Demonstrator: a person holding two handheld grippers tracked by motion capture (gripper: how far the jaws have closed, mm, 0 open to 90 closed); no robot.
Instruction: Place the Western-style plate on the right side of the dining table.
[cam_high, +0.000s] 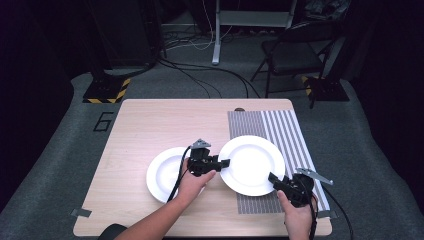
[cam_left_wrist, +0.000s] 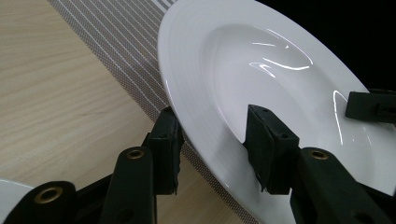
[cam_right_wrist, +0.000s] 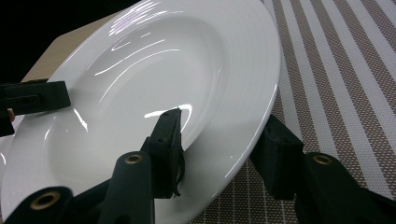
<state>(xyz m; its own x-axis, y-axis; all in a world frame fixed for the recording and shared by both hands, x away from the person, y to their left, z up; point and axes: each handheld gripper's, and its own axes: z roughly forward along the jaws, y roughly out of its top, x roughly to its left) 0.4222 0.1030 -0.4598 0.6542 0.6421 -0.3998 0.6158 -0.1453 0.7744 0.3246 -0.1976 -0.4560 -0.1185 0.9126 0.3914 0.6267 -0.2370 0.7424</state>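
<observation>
I am holding one white plate (cam_high: 251, 164) from two sides, a little right of centre in the high view, over the left part of the striped mat (cam_high: 280, 131) on the table (cam_high: 150, 125). My left gripper (cam_high: 224, 163) is taking the plate's left rim and my right gripper (cam_high: 273, 178) is taking its lower right rim.

In the left gripper view my left gripper (cam_left_wrist: 212, 140) is straddling the rim: one of my fingers (cam_left_wrist: 166, 140) is sitting under the plate (cam_left_wrist: 261, 70) at lower centre, the other is resting on the inner face, so they are clamped on the rim rather than standing free. That view is also showing the plate tilted off the mat (cam_left_wrist: 116, 56), which the high view is not making clear, and the tip of my other gripper at the right edge.

The right gripper view is showing the same grip mirrored: my right gripper (cam_right_wrist: 219, 144) has one finger on the inside of the plate (cam_right_wrist: 177, 70) and one beneath the rim, closed on it, with the mat (cam_right_wrist: 345, 70) filling the right side.

Only the high view is giving the second plate (cam_high: 162, 175) whole, lying flat on the bare table at lower left of centre, under my left hand (cam_high: 192, 182).
</observation>
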